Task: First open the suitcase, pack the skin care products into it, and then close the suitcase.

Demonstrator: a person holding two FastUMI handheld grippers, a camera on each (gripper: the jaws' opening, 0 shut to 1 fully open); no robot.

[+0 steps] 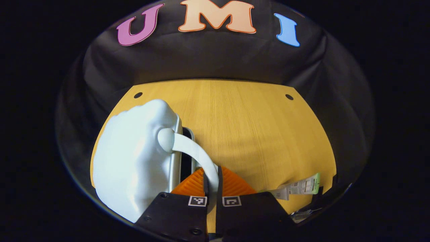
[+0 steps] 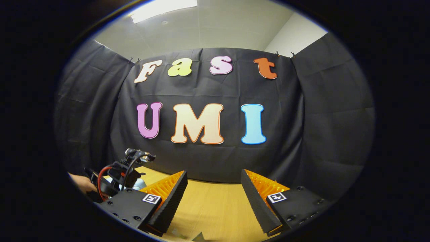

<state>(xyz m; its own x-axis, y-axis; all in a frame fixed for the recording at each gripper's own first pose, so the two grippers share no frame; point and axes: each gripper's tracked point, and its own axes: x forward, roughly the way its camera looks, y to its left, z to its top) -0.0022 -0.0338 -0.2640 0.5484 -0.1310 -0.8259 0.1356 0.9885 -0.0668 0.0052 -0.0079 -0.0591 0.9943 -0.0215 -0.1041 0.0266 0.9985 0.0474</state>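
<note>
In the left gripper view, my left tongs sit at the bottom centre of the frame, their two fingers drawn almost together on the curved white handle of the suitcase. The handle runs from a round knob at the case's edge down into the narrow gap between the fingers, and both press on it. The suitcase is pale, almost white, and fills the lower left of the frame, standing on the wooden bench; a dark slit shows along its seam just beside the handle, though I cannot tell how far it is open. At the lower right, near the bench's edge, lies a skin care tube with a green end and printed label, well apart from the case.

In the right gripper view, my right tongs are at the bottom of the frame with their fingers spread wide and nothing between them, just bare bench beneath. They point at the booth's cloth wall. At the lower left I see the other gripper's body with a red cable looped on it, a hand behind it, and a sliver of the pale suitcase below it.
</note>
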